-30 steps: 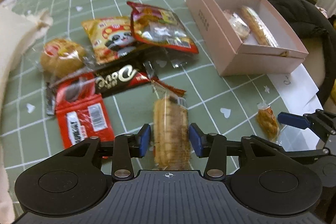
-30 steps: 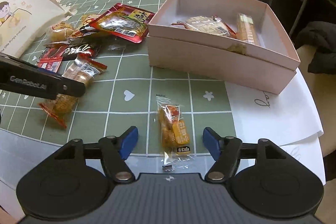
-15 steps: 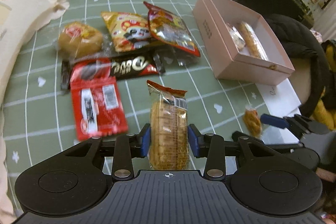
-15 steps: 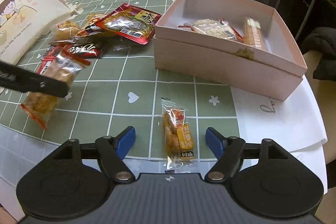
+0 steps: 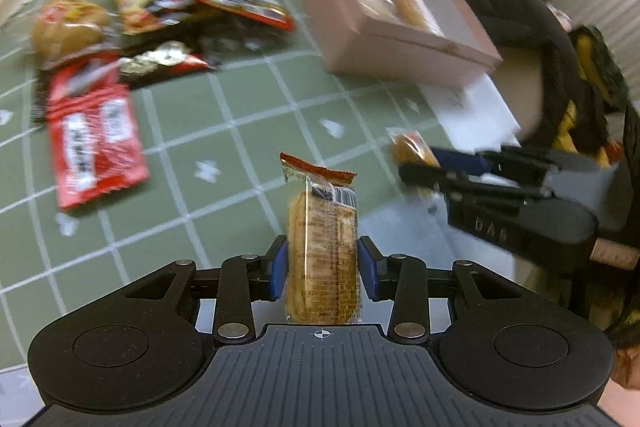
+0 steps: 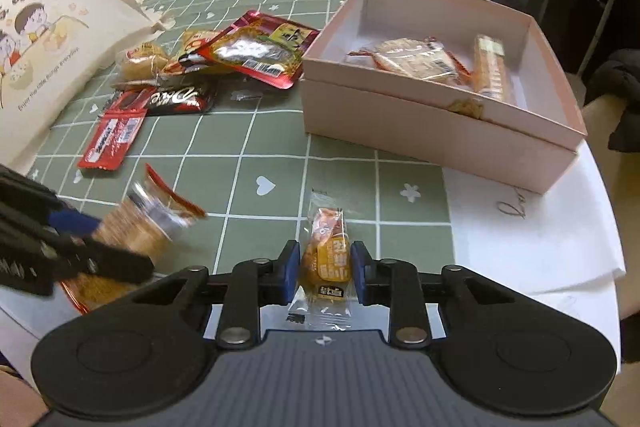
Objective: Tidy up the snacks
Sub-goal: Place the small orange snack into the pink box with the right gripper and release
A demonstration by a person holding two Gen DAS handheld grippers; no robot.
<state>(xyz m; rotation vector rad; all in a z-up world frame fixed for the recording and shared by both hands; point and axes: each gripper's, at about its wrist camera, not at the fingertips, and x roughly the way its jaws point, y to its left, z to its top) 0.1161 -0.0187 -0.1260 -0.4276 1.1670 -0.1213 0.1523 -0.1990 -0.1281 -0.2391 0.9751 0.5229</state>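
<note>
- step in hand: pick-up, both sides at once. my left gripper is clenched on the cracker pack, which stands upright between the pads and looks lifted clear of the table.
- my right gripper has its pads closed in against the small orange snack packet; they look to be touching its sides. the packet's clear tail lies toward the gripper body, and i cannot tell whether it has left the cloth.
- container: the pink box sits open, ahead and to the right of the right gripper. inside it lie a flat wafer-type pack and a long cracker sleeve along the right wall; the rest of the floor is bare.
- loose snacks not yet boxed: red sachet, dark chocolate bar, foil pouch, round bun.
- next move, my judgement: carry both packs over the near wall of the box, high enough to clear the rim, then release over the bare part of the floor.
- risk: the small packet is slippery film and may slip out during the lift.
</note>
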